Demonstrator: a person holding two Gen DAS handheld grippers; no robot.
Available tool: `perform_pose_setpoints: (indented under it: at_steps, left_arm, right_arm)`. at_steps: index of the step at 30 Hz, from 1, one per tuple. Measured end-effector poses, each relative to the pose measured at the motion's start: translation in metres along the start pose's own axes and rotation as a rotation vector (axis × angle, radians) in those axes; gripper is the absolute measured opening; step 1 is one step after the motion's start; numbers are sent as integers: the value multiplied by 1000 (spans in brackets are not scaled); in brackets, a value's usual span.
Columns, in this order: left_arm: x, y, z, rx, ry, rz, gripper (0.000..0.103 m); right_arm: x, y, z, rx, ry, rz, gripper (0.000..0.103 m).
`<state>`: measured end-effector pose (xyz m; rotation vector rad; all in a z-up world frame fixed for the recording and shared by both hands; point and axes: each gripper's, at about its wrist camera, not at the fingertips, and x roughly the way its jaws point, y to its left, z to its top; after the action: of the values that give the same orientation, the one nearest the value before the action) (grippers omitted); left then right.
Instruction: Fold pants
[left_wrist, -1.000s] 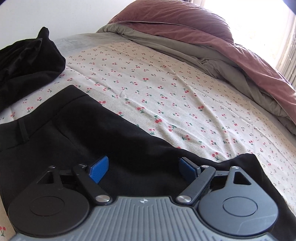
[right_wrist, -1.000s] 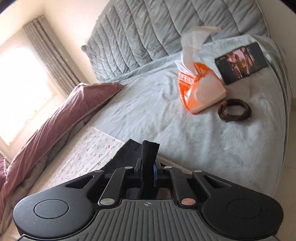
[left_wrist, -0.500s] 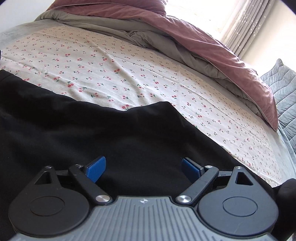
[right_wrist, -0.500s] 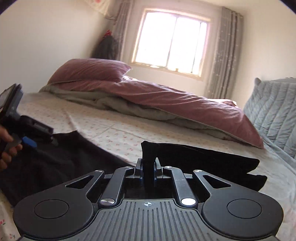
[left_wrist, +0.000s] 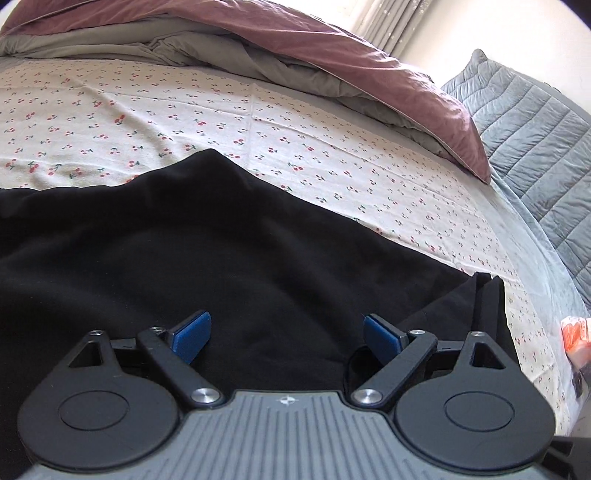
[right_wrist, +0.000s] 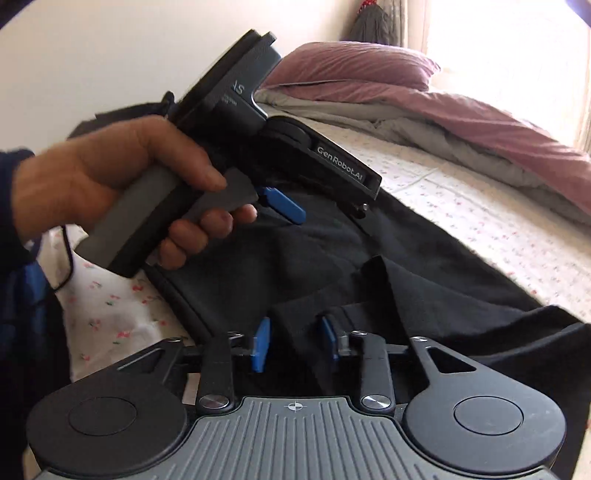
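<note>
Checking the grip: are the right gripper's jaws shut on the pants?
Open: the right gripper has both blue pads apart, with black pants fabric loose between them.

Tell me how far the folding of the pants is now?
Partly done. The black pants lie spread on the cherry-print sheet. In hand: the right gripper, half open, has a fold of pant cloth between its fingers; the left gripper is open above the pants. Left: finishing the folds.

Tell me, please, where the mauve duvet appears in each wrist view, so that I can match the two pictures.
Left wrist view: the mauve duvet runs along the top, sloping down to the right, beyond the black pants.
Right wrist view: the duvet lies at upper right, under the bright window.
Shared landmark: the cherry-print sheet.
</note>
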<state>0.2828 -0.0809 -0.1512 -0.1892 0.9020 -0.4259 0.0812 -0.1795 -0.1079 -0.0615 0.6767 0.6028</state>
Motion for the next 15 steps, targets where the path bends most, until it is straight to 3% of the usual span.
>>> perform_pose_setpoints:
  at_steps: [1,3,6,8,11,13,15]
  left_arm:
    - [1,-3,-1,20,5,0,96]
    - [1,-8,-4,61,5,-3,97]
    - [1,-10,-7,88,5,-15,97]
    - [1,-14,-10,115,10,-24,97]
    - [4,-22,-14,162,27,-39,97]
    - [6,-26,-15,185,35,-48,98]
    - [7,-26,-16,190,39,-57,98]
  right_arm:
    - [-11,-12,4,78,-21,43,62]
    - [-27,-41,9,216,-44,46,64]
    - [-32,-98,2,473,0,-66,65]
    - [-26,-130,-12,636,38,-89,66]
    - [-10,-158,-27,826,10,36,66]
    - [5,-162,-23,867,3,89,66]
    - [17,-160,-4,805,12,67,66]
